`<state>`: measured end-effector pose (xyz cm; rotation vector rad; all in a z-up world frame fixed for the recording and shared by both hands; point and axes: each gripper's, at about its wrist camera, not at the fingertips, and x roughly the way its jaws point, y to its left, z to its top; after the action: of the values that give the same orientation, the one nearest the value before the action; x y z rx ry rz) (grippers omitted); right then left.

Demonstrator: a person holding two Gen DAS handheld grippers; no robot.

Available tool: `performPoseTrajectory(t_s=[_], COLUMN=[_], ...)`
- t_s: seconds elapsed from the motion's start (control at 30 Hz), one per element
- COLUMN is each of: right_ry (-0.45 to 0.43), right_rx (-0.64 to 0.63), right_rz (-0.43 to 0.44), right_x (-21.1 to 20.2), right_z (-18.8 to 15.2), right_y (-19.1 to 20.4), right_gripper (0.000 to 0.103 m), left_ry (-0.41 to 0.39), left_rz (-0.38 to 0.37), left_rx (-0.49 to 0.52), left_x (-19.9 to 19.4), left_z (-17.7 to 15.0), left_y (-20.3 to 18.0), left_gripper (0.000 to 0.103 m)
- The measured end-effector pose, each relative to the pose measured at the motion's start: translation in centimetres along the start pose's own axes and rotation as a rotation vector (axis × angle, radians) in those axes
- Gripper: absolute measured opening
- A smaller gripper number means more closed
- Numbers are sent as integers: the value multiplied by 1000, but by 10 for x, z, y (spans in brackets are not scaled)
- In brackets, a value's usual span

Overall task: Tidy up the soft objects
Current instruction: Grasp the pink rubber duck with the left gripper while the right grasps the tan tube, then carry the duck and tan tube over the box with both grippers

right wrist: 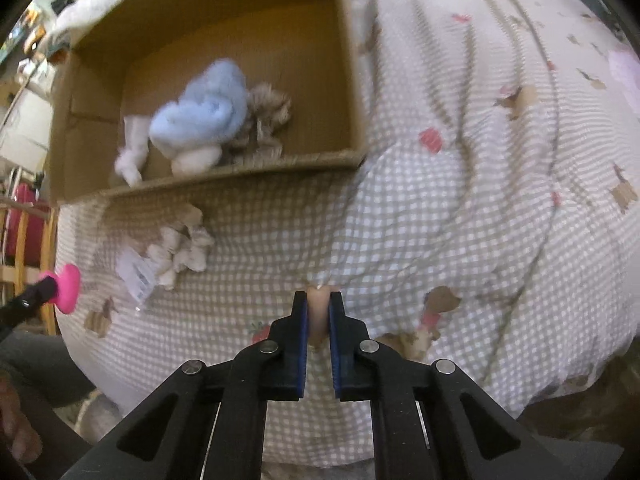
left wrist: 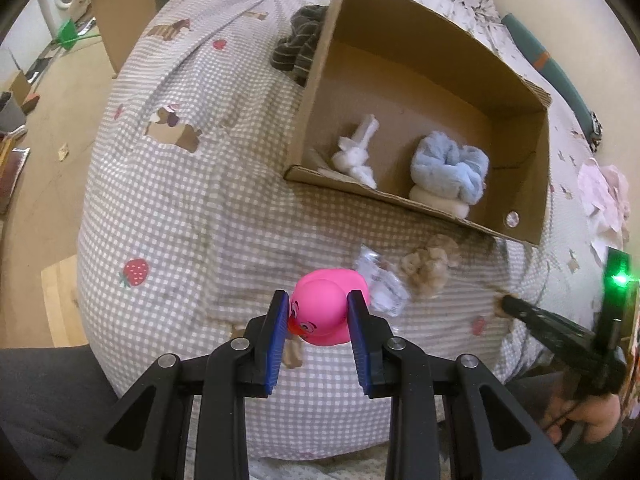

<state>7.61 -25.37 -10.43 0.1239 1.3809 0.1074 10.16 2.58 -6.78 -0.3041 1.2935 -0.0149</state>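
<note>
A pink duck toy (left wrist: 322, 306) is clenched in the left gripper (left wrist: 319, 312) above the checked bedspread (left wrist: 180, 200). A small beige object (right wrist: 319, 314), mostly hidden between the pads, is pinched by the right gripper (right wrist: 319, 316). Far off, a blue plush (left wrist: 450, 168) lies in the cardboard box (left wrist: 516, 120); the right view is blurred.

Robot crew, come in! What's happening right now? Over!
Left gripper shut on pink duck. Right gripper shut on beige thing. Box ahead, path open.

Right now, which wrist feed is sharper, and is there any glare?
Left wrist view: sharp on the pink duck and cardboard box; green LED blooms at right edge. Right wrist view: motion-blurred, box contents smeared. Both: strong fisheye bending.
</note>
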Motion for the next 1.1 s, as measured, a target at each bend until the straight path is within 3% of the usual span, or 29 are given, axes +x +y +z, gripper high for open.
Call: performPoseTrajectory(t_s=[0.13,0.6,0.73,0.9,1.1], right_ry=[-32,-9,-33,-76,-209], right_rx=[27,93,140,223,135], right_rz=[-22,-38,-117,1,161], right_x=[-11,13,10,-6,-49], right_z=[-1,9,14,15,8], right_y=[-7,-29,-48,-68,-48], right_gripper=[11,11,10,10,10], left_ry=[3,-12,-17,-31,-91], left_rz=[4,58,64,56,54], left_rx=[-13,-26,-31,-28,-12], left_x=[1,5,5,1,-13], left_z=[-1,-1,0,0,1], left_y=[3,9,10,8,2], left_gripper=[27,27,27,27,27])
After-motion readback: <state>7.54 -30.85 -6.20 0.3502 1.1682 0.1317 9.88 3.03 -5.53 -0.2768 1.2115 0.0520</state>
